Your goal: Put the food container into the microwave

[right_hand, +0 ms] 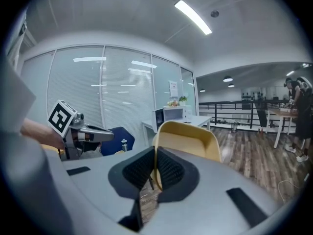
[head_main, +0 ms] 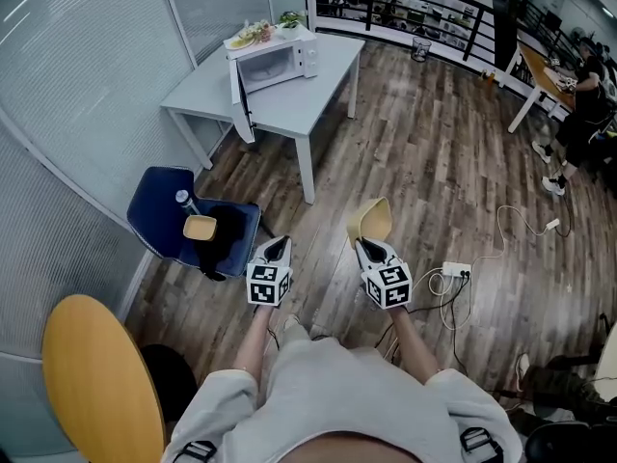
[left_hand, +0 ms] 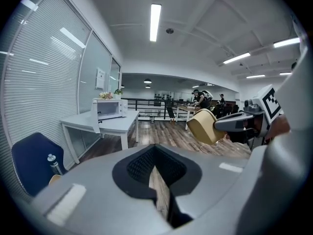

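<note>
A tan food container hangs tilted above the wood floor, with my right gripper shut on its rim. In the right gripper view the pads pinch the container's near wall. My left gripper is beside it, shut and holding nothing; in its own view only floor shows below the jaws. The white microwave stands on a white table well ahead, its door swung open. It also shows small in the left gripper view and the right gripper view.
A blue chair at the left carries a bottle, a second tan dish and a black cloth. A round yellow tabletop is at the lower left. A power strip with cables lies right. A person sits far right.
</note>
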